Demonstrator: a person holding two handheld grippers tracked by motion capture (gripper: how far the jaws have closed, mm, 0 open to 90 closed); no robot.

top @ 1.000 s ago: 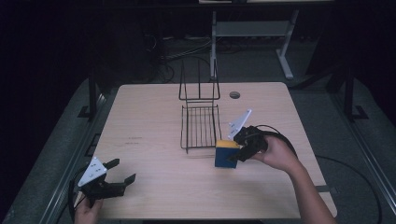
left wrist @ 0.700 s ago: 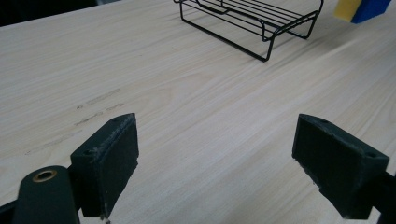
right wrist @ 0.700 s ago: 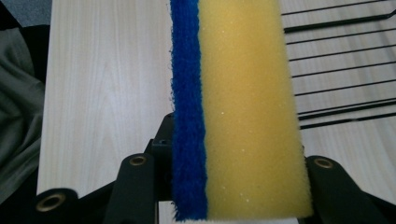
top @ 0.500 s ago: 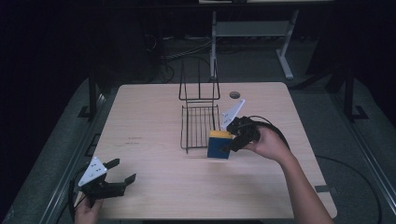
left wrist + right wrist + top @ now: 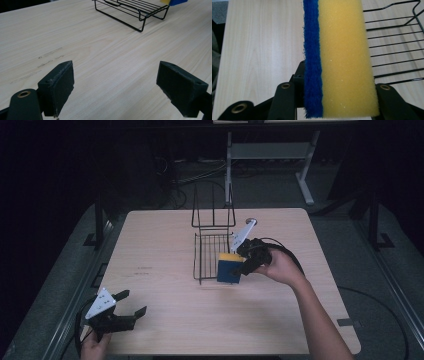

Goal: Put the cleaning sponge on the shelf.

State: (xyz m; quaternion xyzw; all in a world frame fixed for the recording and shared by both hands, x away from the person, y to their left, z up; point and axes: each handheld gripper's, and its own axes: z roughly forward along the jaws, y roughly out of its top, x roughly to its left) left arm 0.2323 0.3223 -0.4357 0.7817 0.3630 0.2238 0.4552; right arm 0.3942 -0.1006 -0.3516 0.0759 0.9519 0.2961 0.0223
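A yellow sponge with a blue scrub side [image 5: 229, 267] [image 5: 339, 57] hangs in the air at the near right corner of a black wire rack [image 5: 212, 251] [image 5: 132, 10]. My right gripper [image 5: 246, 261] is shut on the sponge, its jaws pressing both faces. The rack lies flat on the wooden table [image 5: 165, 250] with an upright wire back [image 5: 213, 210] at its far end. My left gripper [image 5: 131, 303] [image 5: 115, 87] stands open near the table's front left corner, nothing between its pads [image 5: 58, 82].
A small round hole or grommet [image 5: 251, 220] sits in the table behind the rack. A metal stand [image 5: 270, 155] and cables lie on the dark floor beyond the table. Bare wood stretches between the left gripper and the rack.
My right gripper has carried the sponge to the left and away from the person, up to the rack's near right corner. The left gripper has stayed put.
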